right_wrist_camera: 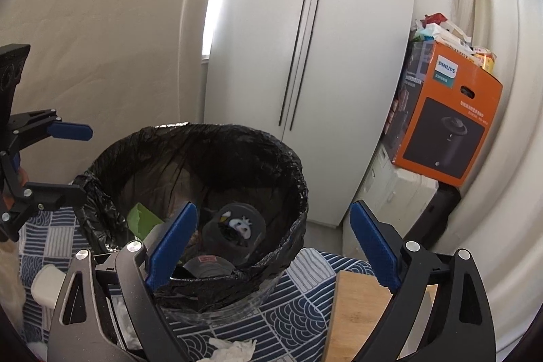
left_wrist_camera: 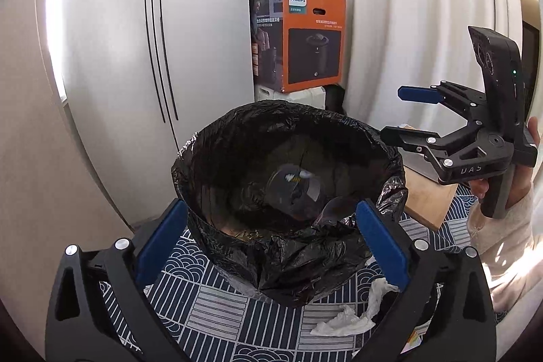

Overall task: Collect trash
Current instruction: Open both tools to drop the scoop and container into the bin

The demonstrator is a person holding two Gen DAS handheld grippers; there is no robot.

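**Both grippers spread wide at the bin**

I see the white wardrobe [right_wrist_camera: 305,56] behind and an orange box [left_wrist_camera: 305,36] beside it. The black-lined bin [left_wrist_camera: 288,192] stands on the patterned cloth [left_wrist_camera: 220,311]. My left gripper [left_wrist_camera: 271,246] and right gripper [right_wrist_camera: 271,246] are released, holding nothing. A crumpled tissue [left_wrist_camera: 353,314] lies on the cloth just beside the bin.
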